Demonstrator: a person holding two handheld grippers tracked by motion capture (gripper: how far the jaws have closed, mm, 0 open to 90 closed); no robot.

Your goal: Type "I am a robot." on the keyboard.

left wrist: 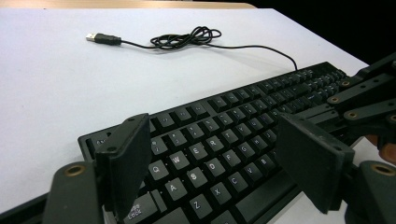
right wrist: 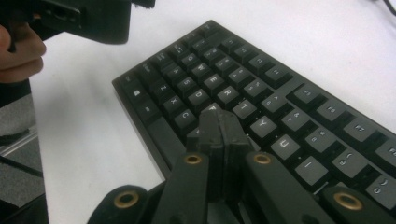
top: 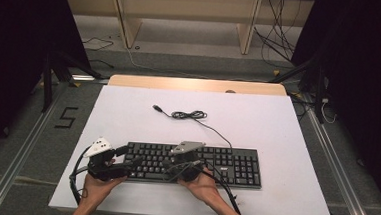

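Observation:
A black keyboard [top: 225,162] lies along the near side of the white table top [top: 128,113]. Its thin cable runs back to a tangled coil [top: 188,115] and a loose USB plug [top: 156,107]. My left gripper [top: 134,155] hovers at the keyboard's left end, and its jaws stand wide open [left wrist: 212,126] over the letter keys [left wrist: 201,149] with nothing between them. My right gripper [top: 167,163] is shut, its two pads [right wrist: 218,112] pressed together and pointing down at the keys [right wrist: 261,93] left of the middle. Whether its tip touches a key I cannot tell.
The table's far wooden edge [top: 195,84] borders a floor with loose cables. In the right gripper view the left gripper's body [right wrist: 84,16] and a hand [right wrist: 18,51] hang over the keyboard's corner. The right gripper's linkage [left wrist: 369,98] shows at the right of the left gripper view.

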